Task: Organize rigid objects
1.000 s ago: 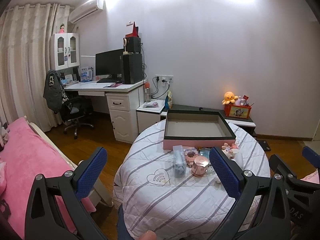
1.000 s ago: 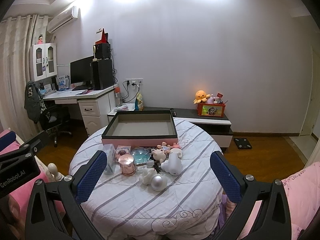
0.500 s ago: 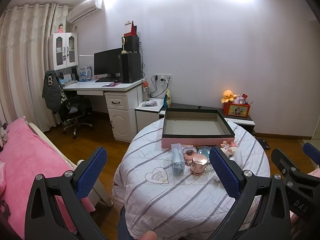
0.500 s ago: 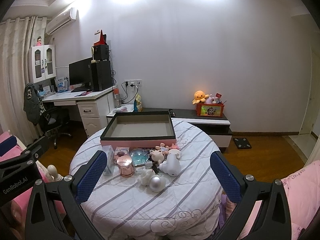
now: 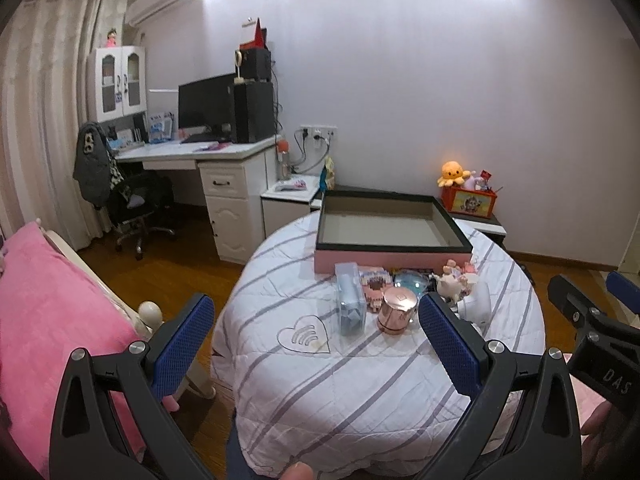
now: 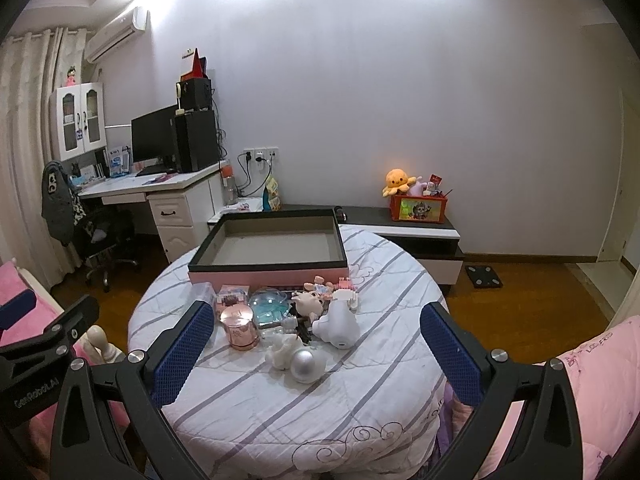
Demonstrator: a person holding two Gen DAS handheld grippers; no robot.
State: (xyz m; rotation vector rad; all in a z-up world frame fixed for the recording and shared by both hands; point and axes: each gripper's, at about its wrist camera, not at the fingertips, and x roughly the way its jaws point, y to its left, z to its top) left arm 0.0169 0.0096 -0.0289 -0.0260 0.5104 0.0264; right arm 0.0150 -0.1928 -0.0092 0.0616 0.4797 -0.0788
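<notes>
A pink box with a black rim (image 5: pixel 390 258) (image 6: pixel 264 276) stands open and empty at the far side of a round table with a striped cloth (image 5: pixel 360 392) (image 6: pixel 280 408). In front of it lies a cluster of small items: a clear blue case (image 5: pixel 351 304), a rose-gold jar (image 5: pixel 397 311) (image 6: pixel 239 327), a white figure (image 6: pixel 338 322), a silver ball (image 6: pixel 303 365) and small figurines (image 6: pixel 310 302). My left gripper (image 5: pixel 316 344) and right gripper (image 6: pixel 316 350) are both open and empty, held near the table's front edge, short of the cluster.
A pink bed (image 5: pixel 44 320) lies at the left, pink bedding (image 6: pixel 580 392) at the right. A white desk with monitor (image 5: pixel 200 148) and an office chair (image 5: pixel 128 204) stand at the back left. A low cabinet with an orange toy box (image 6: pixel 420 208) is behind the table.
Both grippers have moved slightly; the table and its items sit a little nearer and lower in both views. Nothing was grasped.
</notes>
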